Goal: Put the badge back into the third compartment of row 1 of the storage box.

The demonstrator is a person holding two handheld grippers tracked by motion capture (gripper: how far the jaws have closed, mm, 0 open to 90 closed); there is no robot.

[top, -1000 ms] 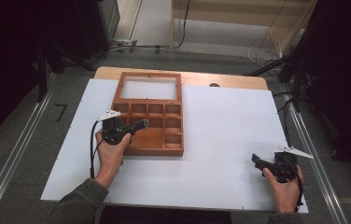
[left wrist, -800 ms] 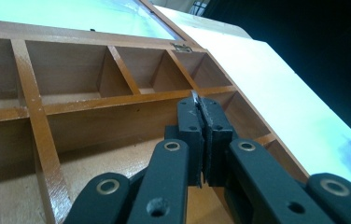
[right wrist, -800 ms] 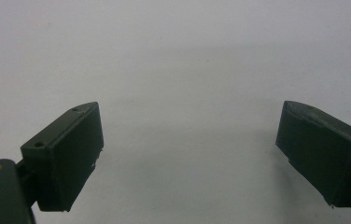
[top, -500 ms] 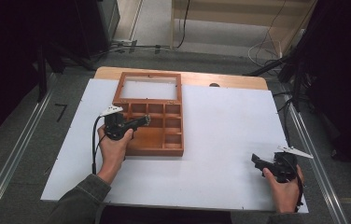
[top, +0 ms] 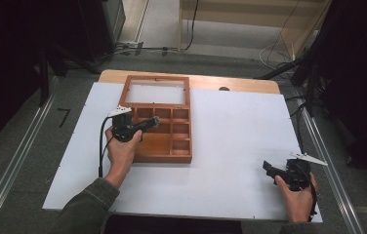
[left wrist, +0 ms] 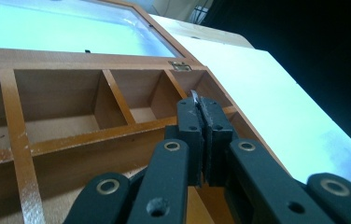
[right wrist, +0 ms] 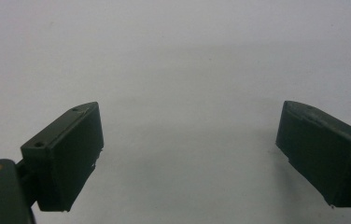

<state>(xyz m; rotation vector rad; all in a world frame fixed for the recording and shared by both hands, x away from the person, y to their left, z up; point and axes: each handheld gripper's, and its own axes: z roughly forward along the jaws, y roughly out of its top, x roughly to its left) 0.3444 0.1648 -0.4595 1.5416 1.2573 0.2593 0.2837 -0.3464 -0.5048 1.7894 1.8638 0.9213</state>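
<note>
The wooden compartment box (top: 159, 127) lies lid open at the bench's (top: 230, 146) far left. The left gripper (top: 153, 122) hovers over its compartments, clenched on a thin metal sliver (left wrist: 195, 94), having crept further in. Well right of the box, the right gripper (top: 268, 168) rests released, unmoved.

box (top: 164, 141) reddish-brown wood, paler bare floors in compartments, brass hinge (left wrist: 179, 66) | lid (top: 156, 91) same brown frame, clear pane | table (top: 240, 146) white top, tan wooden edge at far side | grippers (top: 153, 122) (top: 268, 169) black, grey top plates | sleeve (top: 86, 207) olive green | floor grey
</note>
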